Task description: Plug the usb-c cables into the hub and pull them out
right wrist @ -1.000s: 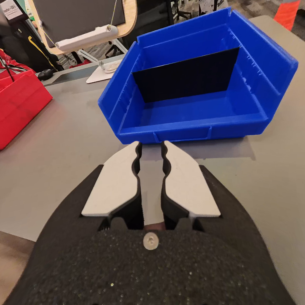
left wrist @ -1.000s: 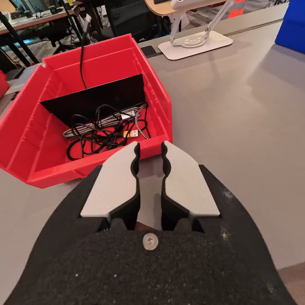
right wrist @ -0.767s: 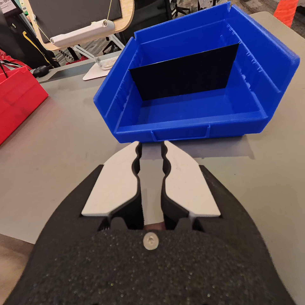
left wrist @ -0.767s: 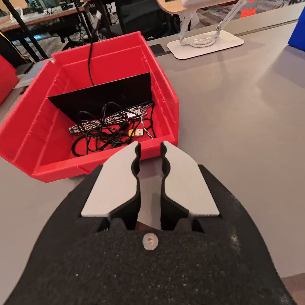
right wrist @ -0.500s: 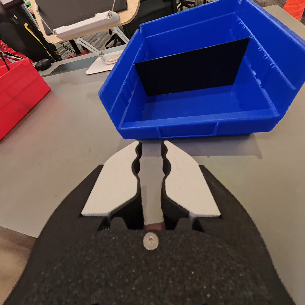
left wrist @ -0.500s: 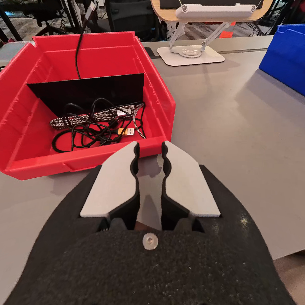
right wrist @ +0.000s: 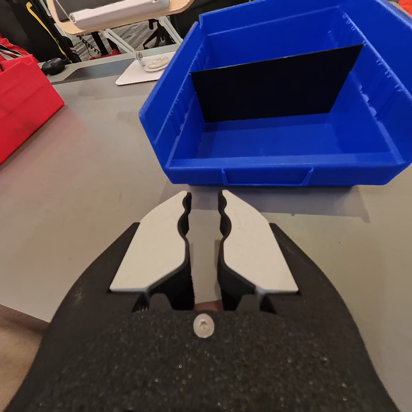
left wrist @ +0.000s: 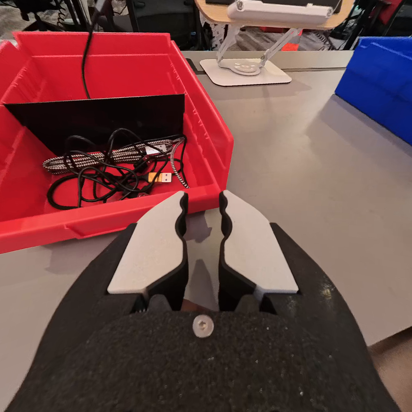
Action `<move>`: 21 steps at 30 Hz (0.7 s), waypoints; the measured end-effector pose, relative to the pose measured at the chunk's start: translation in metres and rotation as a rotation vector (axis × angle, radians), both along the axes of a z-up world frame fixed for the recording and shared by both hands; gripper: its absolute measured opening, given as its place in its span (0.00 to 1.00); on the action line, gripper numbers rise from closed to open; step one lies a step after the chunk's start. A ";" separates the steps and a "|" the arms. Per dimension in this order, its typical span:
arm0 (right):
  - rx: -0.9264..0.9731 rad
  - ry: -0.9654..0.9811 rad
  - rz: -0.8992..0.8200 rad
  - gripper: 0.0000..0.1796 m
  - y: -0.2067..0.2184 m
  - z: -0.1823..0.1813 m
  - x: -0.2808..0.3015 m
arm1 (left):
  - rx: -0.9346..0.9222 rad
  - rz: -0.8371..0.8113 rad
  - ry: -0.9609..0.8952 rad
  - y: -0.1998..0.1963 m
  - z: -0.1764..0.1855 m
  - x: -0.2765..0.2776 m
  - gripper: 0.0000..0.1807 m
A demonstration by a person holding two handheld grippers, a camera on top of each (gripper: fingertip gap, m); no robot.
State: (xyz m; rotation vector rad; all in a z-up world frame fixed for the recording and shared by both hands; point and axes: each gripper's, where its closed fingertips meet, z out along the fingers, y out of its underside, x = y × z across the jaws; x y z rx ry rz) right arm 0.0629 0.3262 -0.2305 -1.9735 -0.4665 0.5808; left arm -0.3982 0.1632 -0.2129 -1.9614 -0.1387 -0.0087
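Both grippers hung empty short of their bins, nothing yet picked up.

The left gripper [left wrist: 203, 197], fingers slightly spread on air, sat just before the red bin [left wrist: 207, 142], likely lined up to reach in. The cables [left wrist: 107, 169] lay tangled in that bin's front compartment, ahead of a black divider [left wrist: 95, 116]; the low front wall stood between. No hub showed. The right gripper [right wrist: 204, 196], likewise parted, faced the blue bin [right wrist: 267, 176].

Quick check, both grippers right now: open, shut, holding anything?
Left gripper: open, holding nothing, in front of the red bin with the cables.
Right gripper: open, holding nothing, in front of the blue bin.
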 end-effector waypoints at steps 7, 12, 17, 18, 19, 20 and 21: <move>-0.005 0.002 0.030 0.13 -0.005 -0.001 -0.006 | 0.007 -0.131 -0.048 0.008 0.026 -0.007 0.17; -0.030 0.029 0.082 0.13 -0.012 -0.003 -0.016 | -0.074 -0.469 0.128 0.048 0.077 -0.028 0.16; -0.044 0.041 0.105 0.13 -0.012 -0.004 -0.022 | -0.395 -0.713 0.372 0.115 0.070 -0.079 0.16; -0.049 0.045 0.108 0.13 -0.012 -0.005 -0.023 | -0.481 -0.749 0.400 0.127 0.062 -0.089 0.18; -0.051 0.049 0.112 0.13 -0.012 -0.005 -0.024 | -0.556 -0.783 0.427 0.138 0.053 -0.097 0.18; -0.052 0.050 0.116 0.13 -0.012 -0.005 -0.025 | -0.620 -0.813 0.465 0.148 0.043 -0.105 0.18; -0.051 0.047 0.119 0.13 -0.012 -0.005 -0.026 | -0.684 -0.857 0.496 0.154 0.031 -0.111 0.18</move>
